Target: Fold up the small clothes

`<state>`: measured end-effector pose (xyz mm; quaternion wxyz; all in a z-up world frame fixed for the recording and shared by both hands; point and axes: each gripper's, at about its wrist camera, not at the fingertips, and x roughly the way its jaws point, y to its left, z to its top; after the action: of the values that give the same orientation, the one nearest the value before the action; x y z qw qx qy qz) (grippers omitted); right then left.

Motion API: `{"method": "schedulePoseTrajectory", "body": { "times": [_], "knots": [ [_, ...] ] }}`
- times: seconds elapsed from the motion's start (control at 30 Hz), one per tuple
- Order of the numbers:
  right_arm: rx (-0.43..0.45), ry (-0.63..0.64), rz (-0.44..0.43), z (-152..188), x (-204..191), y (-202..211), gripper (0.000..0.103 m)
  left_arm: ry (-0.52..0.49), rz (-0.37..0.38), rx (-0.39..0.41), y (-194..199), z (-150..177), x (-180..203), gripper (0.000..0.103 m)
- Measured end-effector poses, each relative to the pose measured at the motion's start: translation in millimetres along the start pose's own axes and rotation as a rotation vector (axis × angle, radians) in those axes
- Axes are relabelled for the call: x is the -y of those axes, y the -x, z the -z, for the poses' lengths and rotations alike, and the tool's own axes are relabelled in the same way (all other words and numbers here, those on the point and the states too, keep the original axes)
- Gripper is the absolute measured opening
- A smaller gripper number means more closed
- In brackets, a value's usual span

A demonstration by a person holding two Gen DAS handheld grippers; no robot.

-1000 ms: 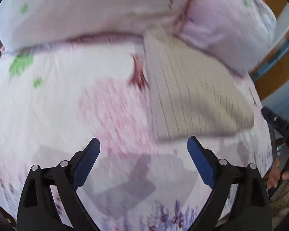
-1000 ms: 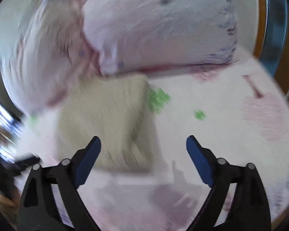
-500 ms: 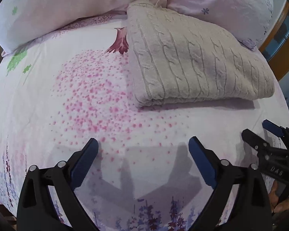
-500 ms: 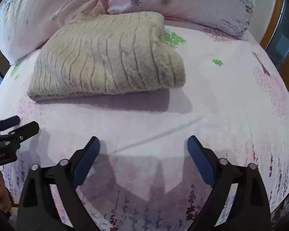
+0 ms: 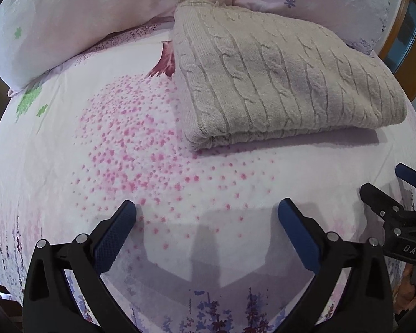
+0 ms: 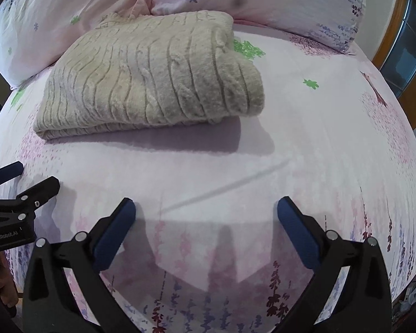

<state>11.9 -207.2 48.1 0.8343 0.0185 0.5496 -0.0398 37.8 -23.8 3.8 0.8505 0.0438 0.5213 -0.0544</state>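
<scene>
We look down on a bed whose sheet [image 5: 55, 152] is pale pink, printed with a tree of pink dots, green leaves and purple flower stalks along its near edge. In the right view the same sheet [image 6: 332, 138] carries a thin dark line of shadow running across it.

Two pillows [image 5: 69, 22] in matching pink fabric lie across the far end, meeting at a crease; in the right view the pillows [image 6: 277, 0] fill the top of the frame.

The sweater [image 5: 285, 83], beige cable knit, lies folded into a thick rectangle on the sheet, its far edge touching the pillows where they meet. In the right view the sweater [image 6: 152, 77] shows a rounded fold on its right side and stacked edges on its near left side. Both claws are well apart from it.

Our left gripper [image 5: 206, 219] hovers over bare sheet, its jaws spread wide and holding nothing. Our right gripper [image 6: 206, 219] is likewise released, jaws wide over the sheet. Each appears at the edge of the other's view: the right gripper [image 5: 396, 194] at the left camera's right side, the left gripper [image 6: 25, 179] at the right camera's left side, both with fingers parted.

A wooden frame [image 6: 385, 52] shows past the bed at the right.
</scene>
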Motion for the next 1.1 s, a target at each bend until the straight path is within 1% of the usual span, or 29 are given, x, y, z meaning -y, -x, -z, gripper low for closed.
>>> {"method": "schedulePoseTrajectory", "body": {
  "times": [0.17,1.1],
  "knots": [
    [0.005,0.001,0.000,1.7,-0.2,1.2,0.101,0.003,-0.004,0.033,6.4,12.4,0.4,0.102],
    [0.009,-0.004,0.004,2.1,-1.2,1.4,0.101,0.000,-0.004,0.030,5.9,10.3,-0.8,0.102]
  ]
}}
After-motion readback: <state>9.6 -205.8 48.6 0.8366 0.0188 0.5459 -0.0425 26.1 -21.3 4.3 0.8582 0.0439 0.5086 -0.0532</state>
